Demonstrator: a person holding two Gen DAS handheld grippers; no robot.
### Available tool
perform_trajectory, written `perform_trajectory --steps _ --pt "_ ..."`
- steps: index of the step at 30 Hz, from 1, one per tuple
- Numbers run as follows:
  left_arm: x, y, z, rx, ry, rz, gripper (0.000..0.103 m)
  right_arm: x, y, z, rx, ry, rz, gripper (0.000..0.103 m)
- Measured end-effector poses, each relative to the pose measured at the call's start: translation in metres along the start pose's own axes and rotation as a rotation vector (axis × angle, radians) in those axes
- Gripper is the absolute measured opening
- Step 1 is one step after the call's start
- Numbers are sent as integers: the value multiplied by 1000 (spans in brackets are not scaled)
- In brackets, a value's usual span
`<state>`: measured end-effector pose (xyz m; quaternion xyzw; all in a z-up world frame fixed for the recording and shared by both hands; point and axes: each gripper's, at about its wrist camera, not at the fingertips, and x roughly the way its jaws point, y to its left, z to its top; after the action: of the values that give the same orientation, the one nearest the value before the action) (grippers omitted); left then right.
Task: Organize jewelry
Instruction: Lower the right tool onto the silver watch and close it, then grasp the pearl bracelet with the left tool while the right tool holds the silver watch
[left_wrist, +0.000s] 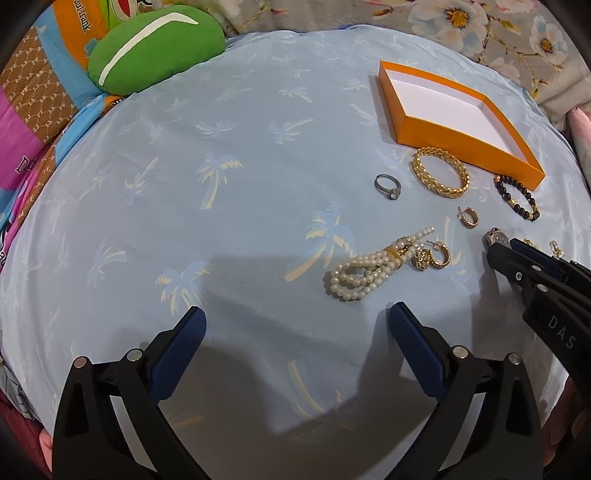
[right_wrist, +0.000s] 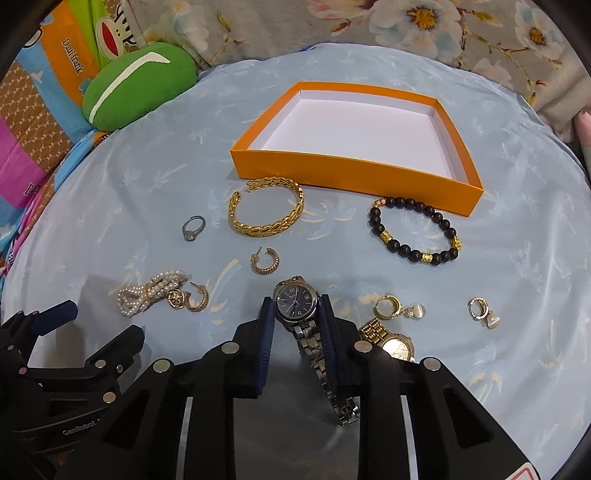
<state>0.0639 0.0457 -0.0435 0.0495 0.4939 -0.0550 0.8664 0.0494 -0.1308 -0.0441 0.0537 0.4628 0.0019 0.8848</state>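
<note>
Right wrist view is showing the right gripper (right_wrist: 295, 314) clamping a silver watch (right_wrist: 295, 301) by its case, one blue pad on each side. The watch has a dark blue dial with a date window, and its steel link band is hanging down between the fingers. The dial's brand text is too small to read.

The other jewelry is lying on a pale blue cloth (right_wrist: 517, 258) printed with palm trees. A gold watch (right_wrist: 391, 341) is sitting just right of the gripper, partly hidden by a finger. Two pearl-drop earrings (right_wrist: 399, 308) (right_wrist: 484, 312) are lying further right. A dark bead bracelet (right_wrist: 413, 230) with gold spacers is lying just in front of the orange box (right_wrist: 332, 170), which is open, with a white inside. A gold leaf-pattern bangle (right_wrist: 267, 208) is almost touching the box's front wall. A silver ring (right_wrist: 192, 228), a gold hoop (right_wrist: 264, 260), and a pearl bracelet (right_wrist: 151, 291) touching another hoop (right_wrist: 197, 299) are lying to the left.

Left wrist view is showing the left gripper (left_wrist: 297, 321) wide open, holding nothing, hovering over bare cloth near the pearls.

"DAS" is printed on the right gripper's body, "GenRobot" on the left one. A green cushion (right_wrist: 136, 85) is resting beside bedding reading "Paul frank".
</note>
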Motion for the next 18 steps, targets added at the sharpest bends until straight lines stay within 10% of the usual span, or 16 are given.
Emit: perform_trajectory --steps 11,18 --pt "-2 -18 12 76 -33 -47 95 -32 -17 -15 76 -23 17 22" --pt "7 -31 22 123 -38 -99 73 -45 -21 -23 95 -22 19 22"
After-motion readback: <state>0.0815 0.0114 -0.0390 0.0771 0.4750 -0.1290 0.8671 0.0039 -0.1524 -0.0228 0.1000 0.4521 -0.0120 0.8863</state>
